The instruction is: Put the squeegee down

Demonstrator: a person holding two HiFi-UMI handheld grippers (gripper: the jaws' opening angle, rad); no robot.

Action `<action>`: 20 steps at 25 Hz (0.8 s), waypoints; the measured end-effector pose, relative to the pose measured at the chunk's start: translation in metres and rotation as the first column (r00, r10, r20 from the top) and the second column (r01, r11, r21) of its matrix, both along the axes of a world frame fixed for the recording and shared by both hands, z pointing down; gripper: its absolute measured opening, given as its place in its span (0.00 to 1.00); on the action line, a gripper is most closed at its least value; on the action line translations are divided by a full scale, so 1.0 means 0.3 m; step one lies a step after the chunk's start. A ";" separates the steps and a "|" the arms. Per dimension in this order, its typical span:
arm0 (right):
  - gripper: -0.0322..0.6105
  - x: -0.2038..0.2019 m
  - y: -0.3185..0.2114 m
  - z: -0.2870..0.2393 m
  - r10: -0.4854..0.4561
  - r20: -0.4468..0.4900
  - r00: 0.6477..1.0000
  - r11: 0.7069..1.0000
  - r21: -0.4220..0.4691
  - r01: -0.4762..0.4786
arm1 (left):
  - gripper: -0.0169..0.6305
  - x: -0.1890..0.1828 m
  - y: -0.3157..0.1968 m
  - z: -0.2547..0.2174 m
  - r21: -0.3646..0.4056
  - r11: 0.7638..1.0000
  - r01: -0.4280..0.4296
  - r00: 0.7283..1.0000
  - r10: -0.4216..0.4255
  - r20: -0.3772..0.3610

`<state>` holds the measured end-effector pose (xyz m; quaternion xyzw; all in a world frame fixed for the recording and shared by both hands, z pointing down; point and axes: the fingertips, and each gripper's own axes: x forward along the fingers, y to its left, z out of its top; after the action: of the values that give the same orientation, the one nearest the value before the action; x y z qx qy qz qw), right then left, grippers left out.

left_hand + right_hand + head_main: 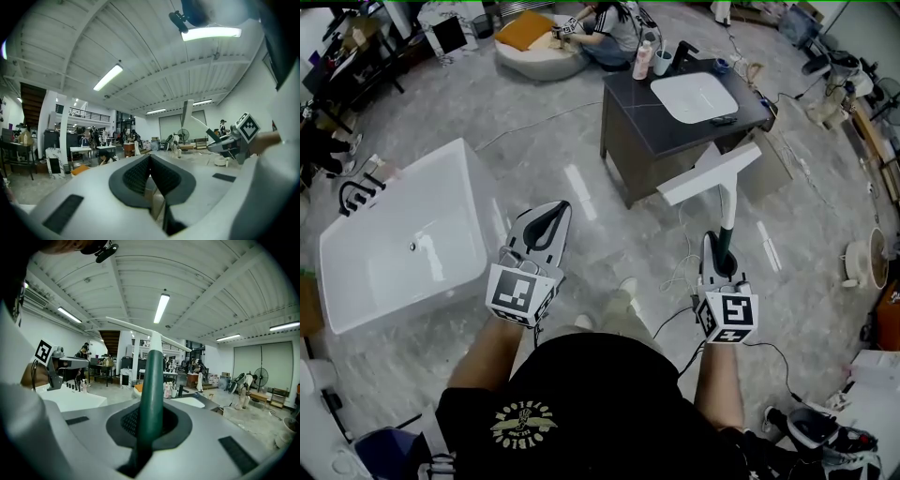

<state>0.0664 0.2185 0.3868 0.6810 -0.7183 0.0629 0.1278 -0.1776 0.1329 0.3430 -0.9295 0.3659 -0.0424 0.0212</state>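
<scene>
Glossy white bathtub [394, 234], polished grey floor [544, 141], smooth green-handled squeegee [712, 173].

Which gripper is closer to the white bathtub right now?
Left. The left gripper, shut and empty, is just right of the bathtub. The right gripper, shut on the squeegee handle, is farther right, beyond the left one, nearer the dark vanity.

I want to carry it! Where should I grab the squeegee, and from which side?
Grab the green handle, coming from its bottom end like the right gripper: it is a slim straight stick, while the wide white blade sits crossways at the far end.
</scene>
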 end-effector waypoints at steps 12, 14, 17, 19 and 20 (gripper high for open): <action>0.09 0.118 -0.191 0.025 -0.040 0.011 0.999 0.999 -0.015 0.040 | 0.06 0.130 -0.160 0.023 -0.008 1.000 0.005 1.000 -0.005 -0.001; 0.09 0.139 -0.222 0.027 -0.044 0.009 0.999 0.999 -0.019 0.044 | 0.06 0.164 -0.179 0.015 0.007 1.000 -0.023 1.000 0.023 -0.017; 0.09 0.172 -0.272 0.033 -0.048 0.004 0.999 0.998 -0.027 0.048 | 0.06 0.198 -0.226 0.035 -0.013 1.000 -0.021 1.000 0.020 -0.016; 0.09 0.194 -0.309 0.036 -0.050 0.006 0.999 0.998 -0.028 0.050 | 0.06 0.212 -0.267 0.052 -0.037 0.999 -0.002 1.000 0.001 -0.015; 0.09 0.203 -0.328 0.035 -0.054 0.006 0.998 0.998 -0.028 0.055 | 0.06 0.221 -0.288 0.054 -0.043 0.999 0.007 1.000 -0.007 -0.014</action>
<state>0.1271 0.1200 0.3974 0.6591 -0.7360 0.0714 0.1370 -0.1114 0.0466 0.3593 -0.9287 0.3682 -0.0438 -0.0014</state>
